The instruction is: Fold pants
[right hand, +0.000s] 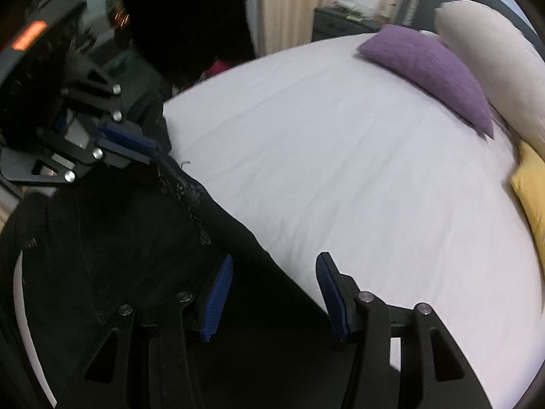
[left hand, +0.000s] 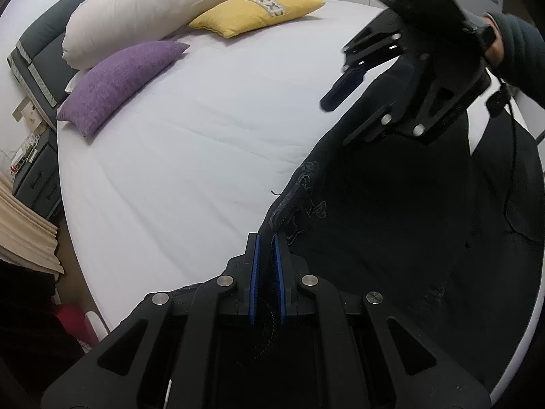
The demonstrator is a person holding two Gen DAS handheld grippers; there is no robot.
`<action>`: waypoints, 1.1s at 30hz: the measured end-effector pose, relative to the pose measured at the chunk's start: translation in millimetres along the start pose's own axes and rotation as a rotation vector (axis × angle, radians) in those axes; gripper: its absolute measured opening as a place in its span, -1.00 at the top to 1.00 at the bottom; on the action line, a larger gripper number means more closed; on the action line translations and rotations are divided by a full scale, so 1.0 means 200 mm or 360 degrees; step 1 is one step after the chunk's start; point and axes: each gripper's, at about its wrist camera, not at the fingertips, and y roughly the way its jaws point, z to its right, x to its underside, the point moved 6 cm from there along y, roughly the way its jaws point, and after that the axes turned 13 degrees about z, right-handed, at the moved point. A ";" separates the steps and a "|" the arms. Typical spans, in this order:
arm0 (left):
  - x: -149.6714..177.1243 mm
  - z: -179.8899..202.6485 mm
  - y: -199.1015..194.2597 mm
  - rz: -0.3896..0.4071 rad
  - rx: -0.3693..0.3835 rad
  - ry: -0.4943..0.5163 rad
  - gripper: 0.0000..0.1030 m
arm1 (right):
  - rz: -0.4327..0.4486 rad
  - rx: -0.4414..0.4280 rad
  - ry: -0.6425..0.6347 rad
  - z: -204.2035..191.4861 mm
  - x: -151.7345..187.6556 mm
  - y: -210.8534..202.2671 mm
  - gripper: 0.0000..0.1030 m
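Black fabric pants [left hand: 391, 204] with an embroidered edge lie on the near part of a white-sheeted bed [left hand: 204, 143]. The left gripper [left hand: 266, 248] pinches that edge; the right gripper [right hand: 272, 293], jaws spread, hovers over the cloth. Purple [left hand: 115, 85], yellow [left hand: 255, 12] and cream pillows [left hand: 153, 6] lie at the headboard.

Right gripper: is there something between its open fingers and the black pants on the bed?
Nothing visible. The right gripper hangs open directly over the black pants, with only their edge and the white sheet below. The left gripper is already shut on another part of the edge.
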 end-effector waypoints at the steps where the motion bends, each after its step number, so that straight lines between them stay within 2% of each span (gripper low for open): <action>1: -0.01 0.00 0.00 0.0002 0.0002 -0.0007 0.85 | -0.0046 -0.0008 -0.0020 0.01 0.00 0.03 -0.04; 4: 0.03 -0.05 -0.03 0.0011 0.0003 -0.0017 0.85 | -0.0131 -0.0016 -0.0043 0.02 0.01 0.09 0.13; 6: 0.03 -0.04 -0.03 0.0016 -0.0002 -0.0010 0.85 | -0.0145 -0.0041 -0.0027 0.04 -0.01 0.11 0.42; 9: 0.04 -0.03 -0.03 0.0024 -0.0006 -0.0009 0.85 | -0.0149 -0.0050 -0.0020 0.03 -0.03 0.11 0.75; 14: 0.03 -0.02 -0.06 0.0051 -0.0003 -0.0037 0.85 | -0.0096 -0.0013 0.0117 0.00 -0.04 0.06 0.86; 24: 0.01 0.14 -0.23 0.0096 0.0015 -0.0048 0.86 | 0.0131 -0.0069 0.0698 -0.16 -0.04 -0.03 0.89; 29: 0.05 0.24 -0.34 0.0101 0.0023 -0.0036 0.86 | 0.0159 -0.0077 0.0735 -0.26 0.00 -0.07 0.89; 33: 0.14 0.36 -0.45 0.0097 0.0041 -0.0032 0.86 | 0.0171 -0.0070 0.0710 -0.36 0.03 -0.14 0.89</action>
